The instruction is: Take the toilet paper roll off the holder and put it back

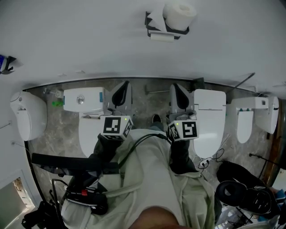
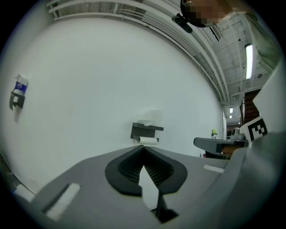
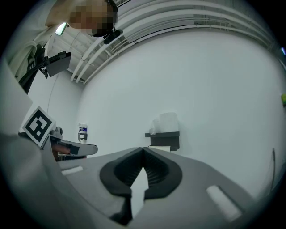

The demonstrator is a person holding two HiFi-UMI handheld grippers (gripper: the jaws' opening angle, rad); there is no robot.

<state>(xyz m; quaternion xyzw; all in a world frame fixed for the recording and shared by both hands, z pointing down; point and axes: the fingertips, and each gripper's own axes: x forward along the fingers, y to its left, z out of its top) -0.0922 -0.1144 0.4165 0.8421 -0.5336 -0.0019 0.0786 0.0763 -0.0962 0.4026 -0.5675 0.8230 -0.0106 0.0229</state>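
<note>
High on the white wall hangs a black holder (image 1: 166, 27) with a white toilet paper roll (image 1: 178, 11) resting on its top shelf and a second, smaller roll (image 1: 161, 37) under it. Both grippers are held low and well short of the wall. My left gripper (image 1: 120, 91) is shut with nothing between its jaws, and my right gripper (image 1: 178, 91) is shut and empty too. The left gripper view looks past its touching tips (image 2: 144, 147) at the holder (image 2: 146, 130) and the top roll (image 2: 152, 117). The right gripper view shows the holder (image 3: 163, 136) and the roll (image 3: 166, 121) above its closed tips (image 3: 143, 149).
Several white toilets stand along the wall's foot: one (image 1: 89, 116) under the left gripper, one (image 1: 208, 120) under the right, others at far left (image 1: 29, 114) and far right (image 1: 250, 118). A small dispenser (image 2: 18, 94) hangs on the wall at left. Black gear (image 1: 237, 188) lies at bottom right.
</note>
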